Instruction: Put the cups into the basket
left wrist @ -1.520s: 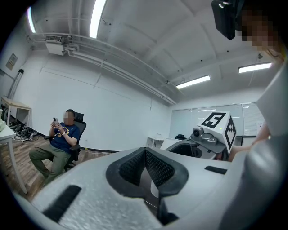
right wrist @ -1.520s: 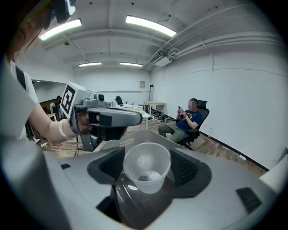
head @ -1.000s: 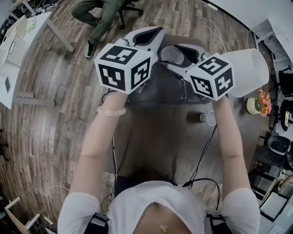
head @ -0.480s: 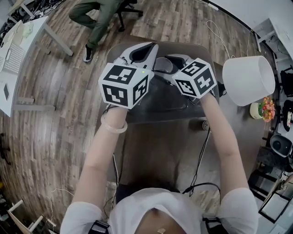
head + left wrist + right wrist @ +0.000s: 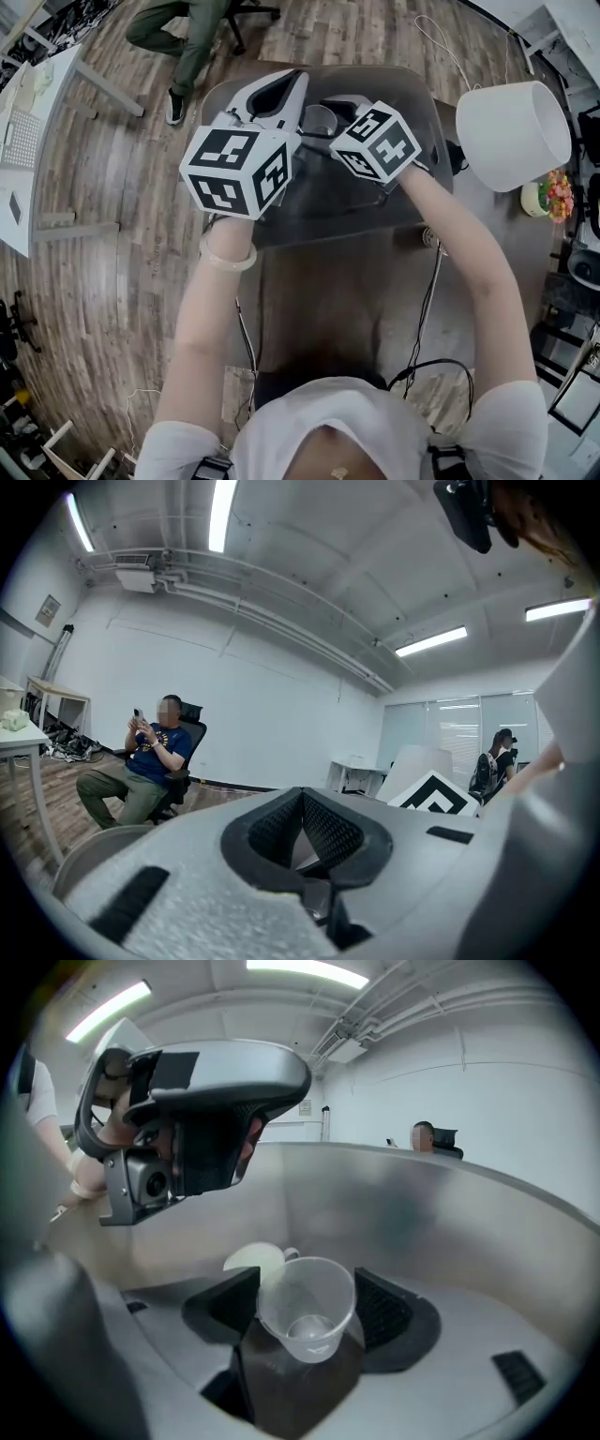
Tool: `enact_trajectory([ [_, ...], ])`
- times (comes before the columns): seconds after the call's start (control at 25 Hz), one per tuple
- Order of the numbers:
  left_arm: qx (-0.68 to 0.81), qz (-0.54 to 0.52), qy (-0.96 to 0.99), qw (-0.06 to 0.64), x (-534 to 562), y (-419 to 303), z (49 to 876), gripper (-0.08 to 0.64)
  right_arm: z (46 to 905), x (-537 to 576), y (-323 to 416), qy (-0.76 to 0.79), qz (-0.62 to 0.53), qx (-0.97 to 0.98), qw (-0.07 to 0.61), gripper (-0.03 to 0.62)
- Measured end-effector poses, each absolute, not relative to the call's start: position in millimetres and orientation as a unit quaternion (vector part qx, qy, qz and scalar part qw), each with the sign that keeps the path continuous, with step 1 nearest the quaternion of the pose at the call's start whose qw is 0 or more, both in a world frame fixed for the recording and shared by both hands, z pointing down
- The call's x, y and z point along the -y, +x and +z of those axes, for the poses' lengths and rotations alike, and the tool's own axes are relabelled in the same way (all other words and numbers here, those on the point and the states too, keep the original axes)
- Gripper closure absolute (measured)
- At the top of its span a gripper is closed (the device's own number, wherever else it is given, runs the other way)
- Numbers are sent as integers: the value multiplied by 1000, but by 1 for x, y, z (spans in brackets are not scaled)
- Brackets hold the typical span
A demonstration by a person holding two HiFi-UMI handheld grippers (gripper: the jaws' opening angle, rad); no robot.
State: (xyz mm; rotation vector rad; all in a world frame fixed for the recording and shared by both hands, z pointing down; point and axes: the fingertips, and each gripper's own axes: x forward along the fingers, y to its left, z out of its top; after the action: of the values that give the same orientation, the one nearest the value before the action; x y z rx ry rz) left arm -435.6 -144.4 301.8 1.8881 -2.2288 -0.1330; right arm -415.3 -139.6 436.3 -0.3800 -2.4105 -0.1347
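Right gripper view: my right gripper (image 5: 305, 1314) is clamped on a clear plastic cup (image 5: 307, 1299), inside the grey basket (image 5: 441, 1208). Just beyond, a white cup (image 5: 253, 1258) lies there. My left gripper (image 5: 302, 803) is closed, empty.

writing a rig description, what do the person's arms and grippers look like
The left gripper and right gripper each have pale grey moulded shells, black ribbed pads on the tongs and a white cube with black square markers. The person wears a white short-sleeved top and a pale bracelet on the left wrist.
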Motion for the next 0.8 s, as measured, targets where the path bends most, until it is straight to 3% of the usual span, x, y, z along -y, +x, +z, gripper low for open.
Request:
enact_trajectory([
  [0.48, 749, -45, 650, 119, 144, -425, 306, 549, 467, 126, -428, -202, -21, 927, 314, 268],
  [0.8, 745, -47, 655, 121, 147, -421, 306, 549, 492, 120, -415, -219, -61, 911, 344, 268],
])
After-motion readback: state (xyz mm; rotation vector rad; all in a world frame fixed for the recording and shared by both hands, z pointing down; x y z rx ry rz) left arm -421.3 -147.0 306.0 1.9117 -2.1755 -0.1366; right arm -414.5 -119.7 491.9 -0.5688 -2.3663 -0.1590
